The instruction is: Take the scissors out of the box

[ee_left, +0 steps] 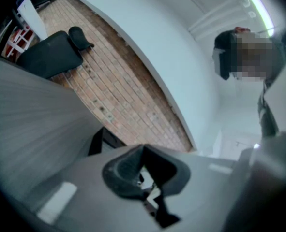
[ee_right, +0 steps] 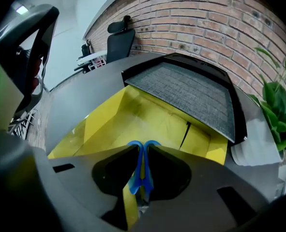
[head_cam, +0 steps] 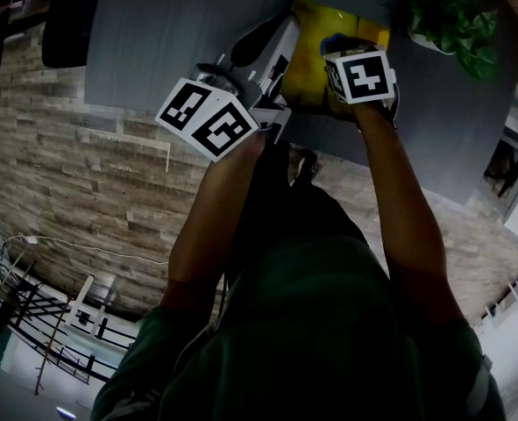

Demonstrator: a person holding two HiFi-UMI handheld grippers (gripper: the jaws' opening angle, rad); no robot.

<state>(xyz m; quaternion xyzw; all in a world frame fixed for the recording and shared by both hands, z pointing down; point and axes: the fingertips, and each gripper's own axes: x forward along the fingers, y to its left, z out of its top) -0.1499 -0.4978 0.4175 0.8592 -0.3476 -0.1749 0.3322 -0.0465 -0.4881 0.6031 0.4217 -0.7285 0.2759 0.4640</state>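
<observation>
Scissors (ee_right: 139, 173) tight in right claw (ee_right: 143, 149) over yellow box (ee_right: 89, 129); left claw (ee_left: 143, 151) clenched, apparently empty.

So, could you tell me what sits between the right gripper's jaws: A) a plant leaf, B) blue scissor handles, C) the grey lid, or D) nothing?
B: the right gripper is shut on the scissors by their blue handles, above the yellow box.

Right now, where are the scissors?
Right gripper view, centre: the scissors are clamped in the right gripper, over the open yellow box on the dark table.
</observation>
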